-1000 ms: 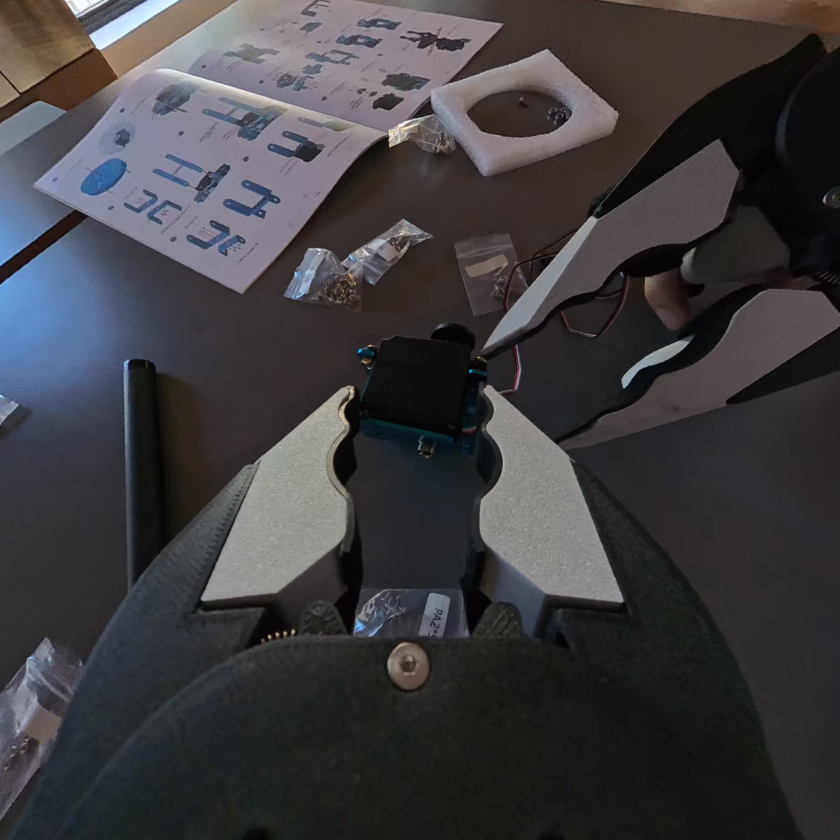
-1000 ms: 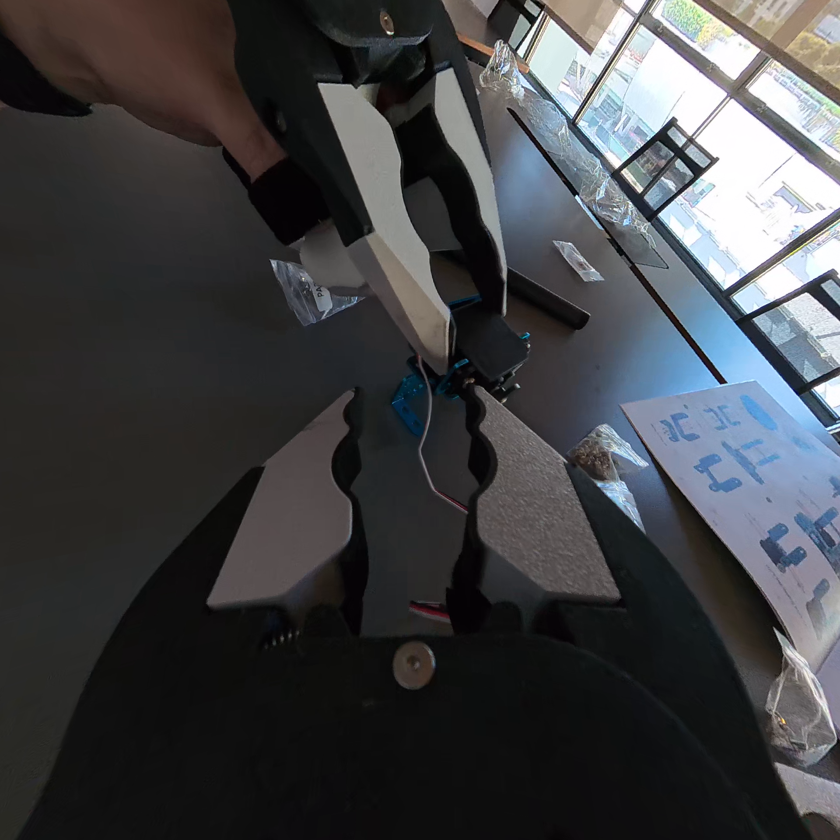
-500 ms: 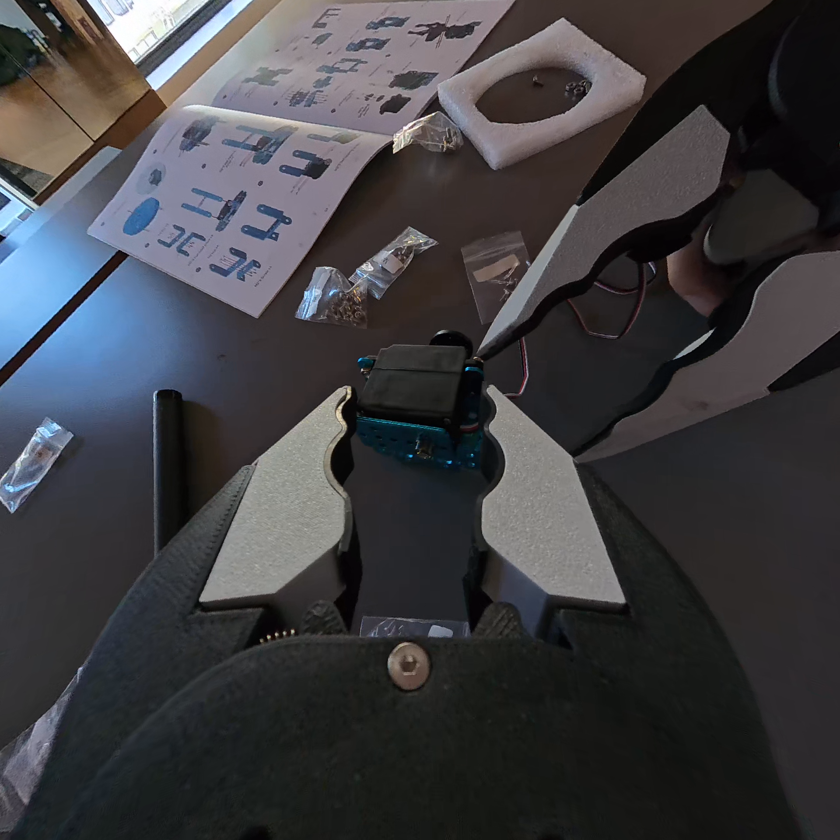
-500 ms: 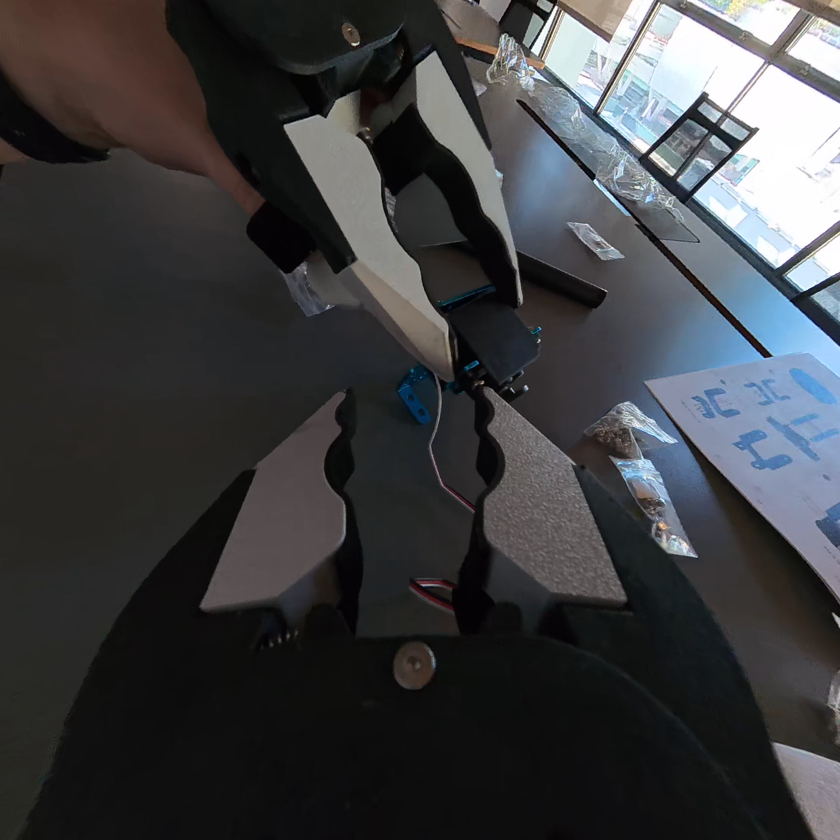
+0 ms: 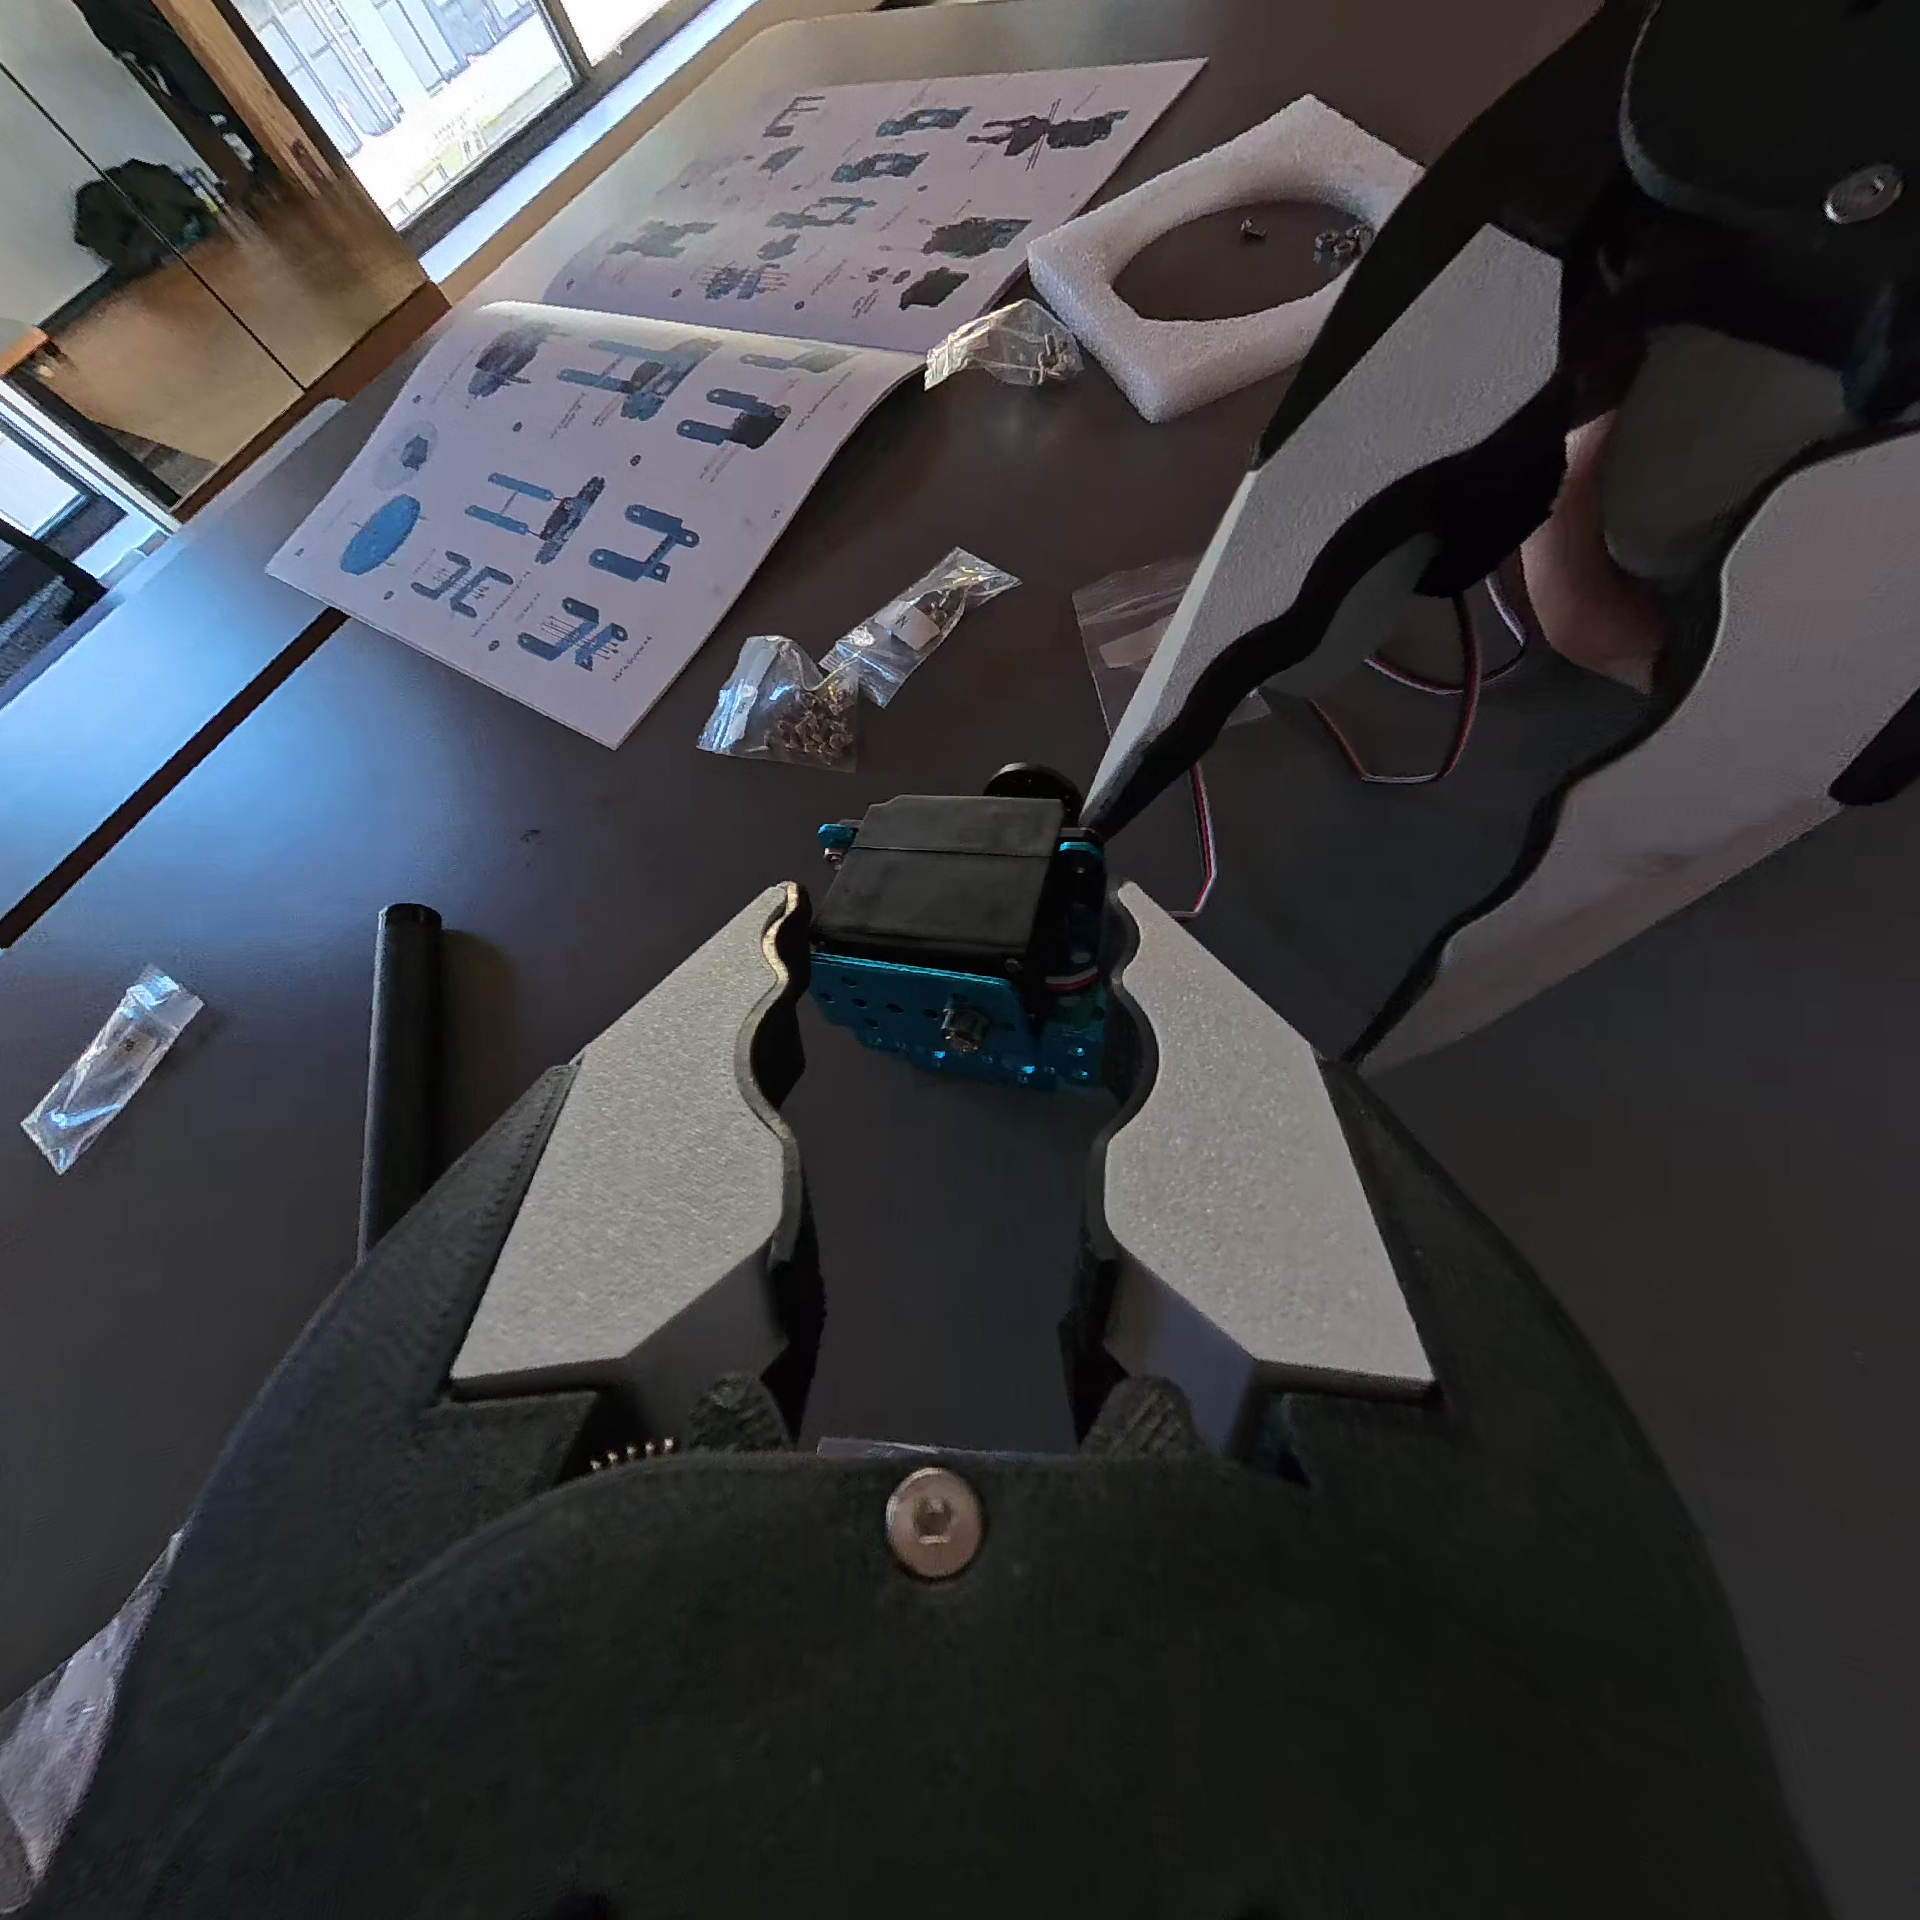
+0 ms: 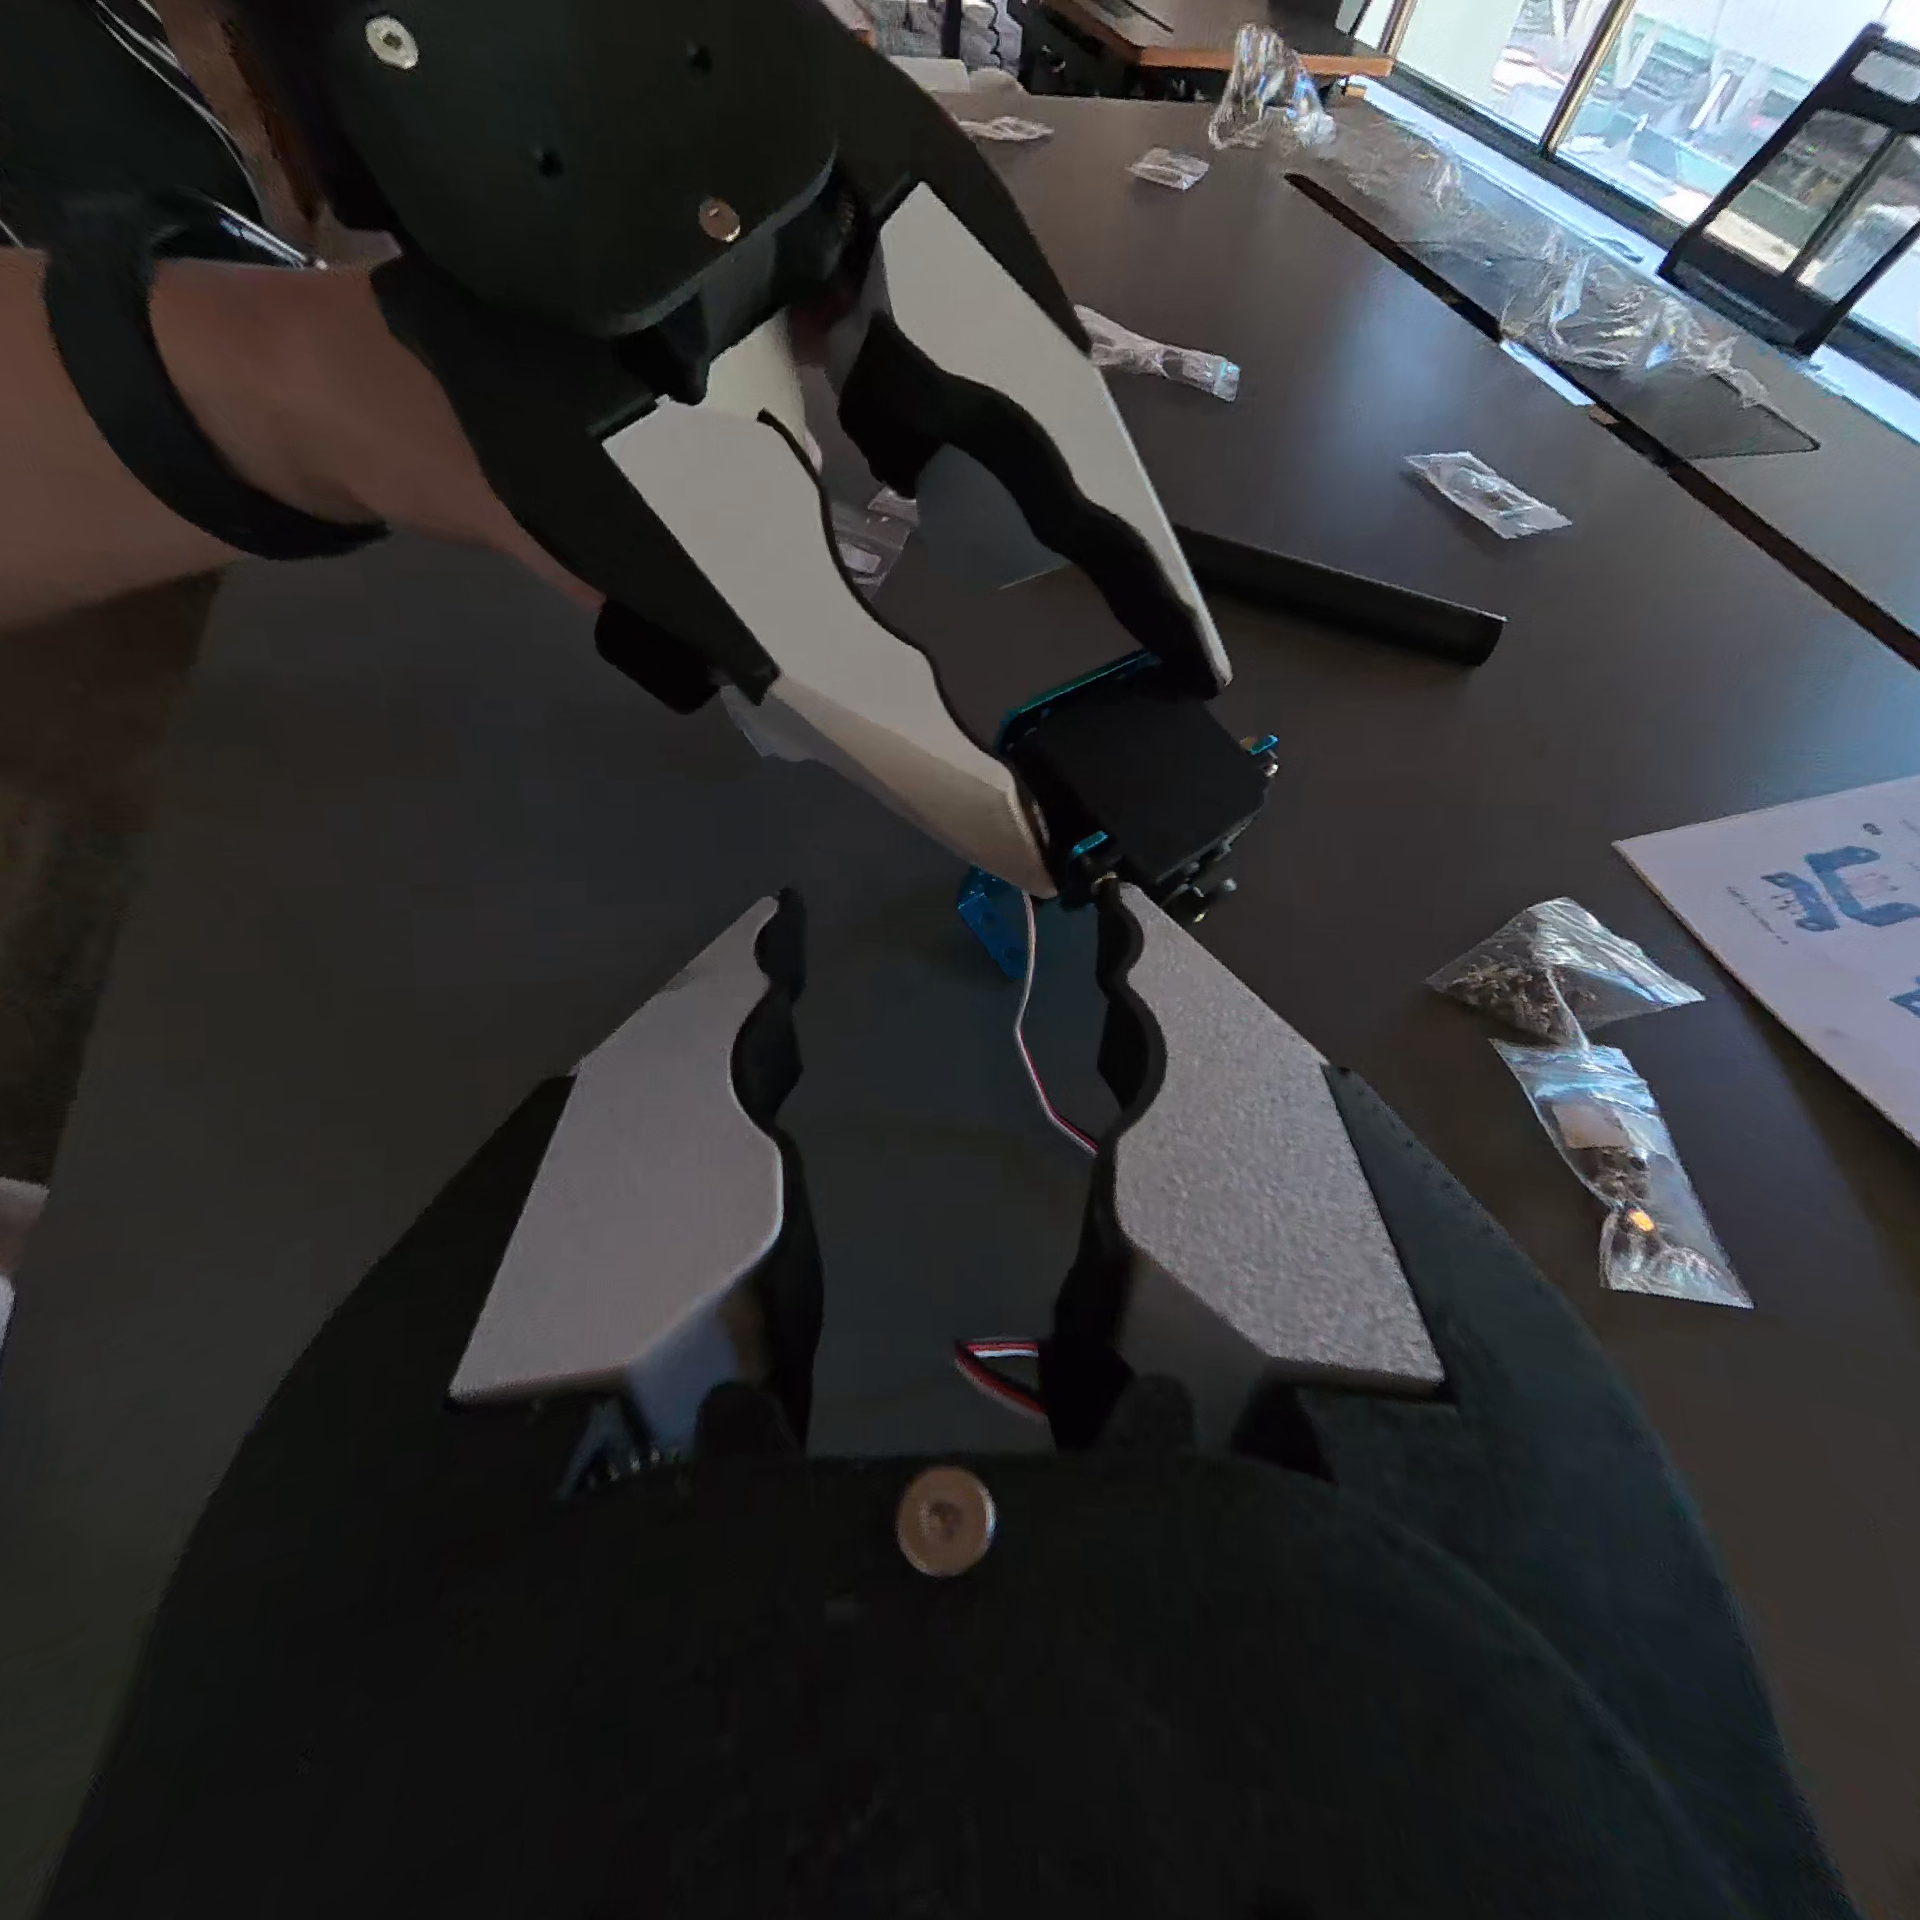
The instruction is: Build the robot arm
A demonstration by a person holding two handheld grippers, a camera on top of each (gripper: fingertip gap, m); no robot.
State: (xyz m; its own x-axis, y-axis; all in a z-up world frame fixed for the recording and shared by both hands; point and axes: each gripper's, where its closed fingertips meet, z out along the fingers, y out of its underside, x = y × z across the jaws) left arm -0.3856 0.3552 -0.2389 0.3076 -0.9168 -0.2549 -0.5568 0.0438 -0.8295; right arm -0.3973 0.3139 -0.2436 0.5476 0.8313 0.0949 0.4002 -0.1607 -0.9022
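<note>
My left gripper (image 5: 956, 914) is shut on a black servo (image 5: 945, 883) mounted in a blue metal bracket (image 5: 935, 1029), and holds it tilted just above the dark table (image 5: 1558, 1247). My right gripper (image 6: 951, 914) is open. Its right fingertip (image 6: 1127, 914) touches the servo's near corner (image 6: 1101, 873). The servo's red, white and black wire (image 6: 1039, 1039) runs back between the right gripper's fingers. In the left wrist view the right gripper (image 5: 1226, 935) comes in from the upper right. In the right wrist view the left gripper (image 6: 1117, 753) comes down from the upper left, with a hand behind it.
An open instruction booklet (image 5: 623, 457), a white foam frame (image 5: 1164, 343) and several clear bags of screws (image 5: 790, 707) lie beyond the servo. A black tube (image 5: 400, 1039) and a small bag (image 5: 114, 1049) lie to the left. Windows and a chair (image 6: 1766, 187) are past the table's far edge.
My left gripper has lifted and tilted the servo, so the blue bracket's underside shows more. The right gripper has stayed open with its fingertip at the servo's corner.
</note>
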